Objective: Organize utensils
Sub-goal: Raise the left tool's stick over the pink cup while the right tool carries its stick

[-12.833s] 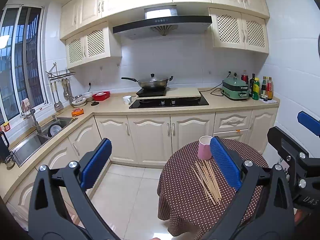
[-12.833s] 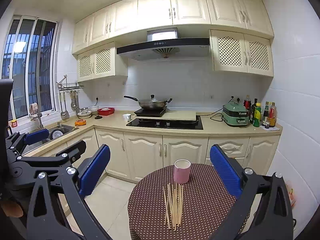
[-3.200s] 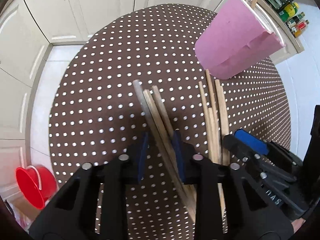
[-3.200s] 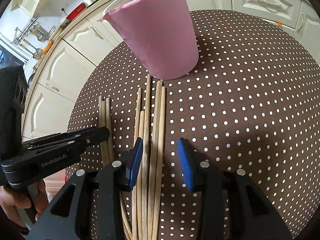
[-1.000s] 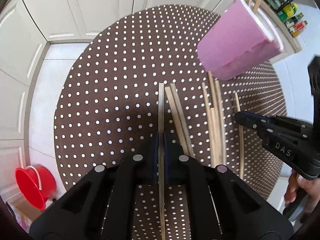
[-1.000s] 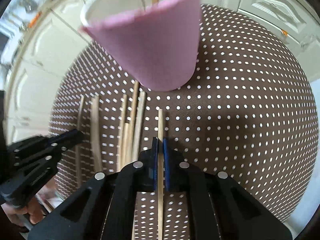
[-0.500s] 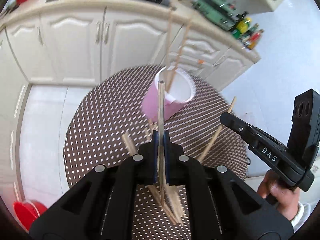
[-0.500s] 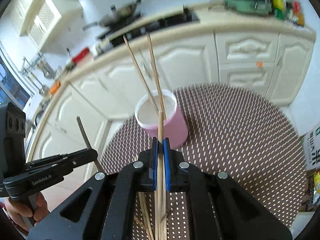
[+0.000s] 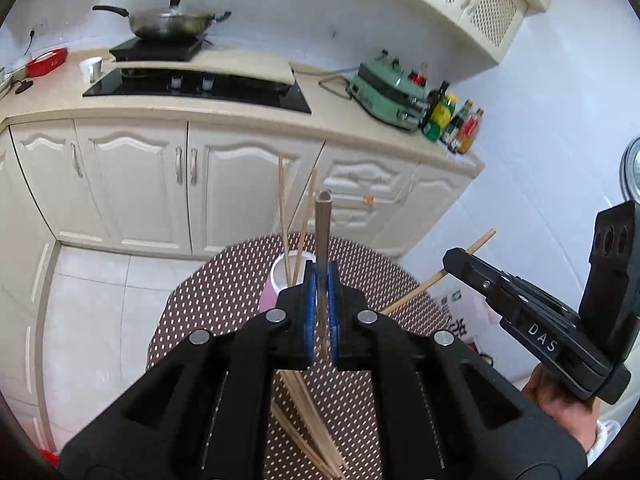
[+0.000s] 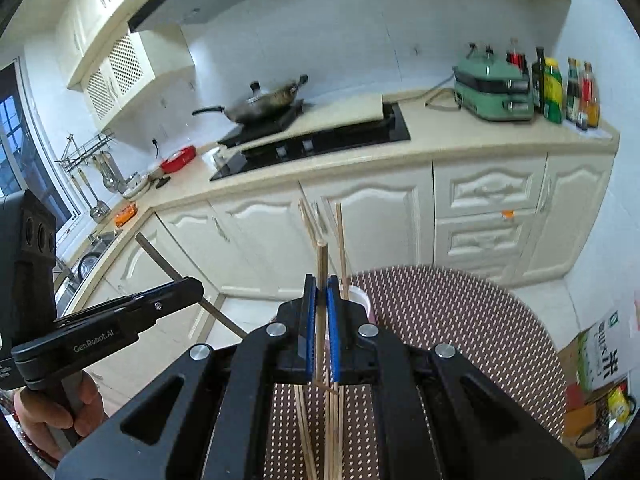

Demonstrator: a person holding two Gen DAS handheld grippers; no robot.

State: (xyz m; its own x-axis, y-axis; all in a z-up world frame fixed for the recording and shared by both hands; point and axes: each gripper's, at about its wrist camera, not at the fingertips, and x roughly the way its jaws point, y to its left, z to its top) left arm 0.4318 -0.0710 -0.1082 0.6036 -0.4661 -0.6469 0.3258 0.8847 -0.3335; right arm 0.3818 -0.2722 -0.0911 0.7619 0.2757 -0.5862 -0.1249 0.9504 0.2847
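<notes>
Both grippers hang in open air above the round dotted counter (image 10: 460,320), whose far rim lies just ahead of them before the white cabinets (image 9: 132,192). The left gripper (image 9: 321,280) is pinched on one chopstick (image 9: 322,232) that sticks up past its tips, and the right gripper (image 10: 320,292) clamps another chopstick (image 10: 322,264) likewise. The pink cup (image 9: 280,280) stands just beyond and below the tips, holding two upright chopsticks (image 9: 283,208), while loose chopsticks (image 10: 334,432) lie on the counter beneath the grippers.
</notes>
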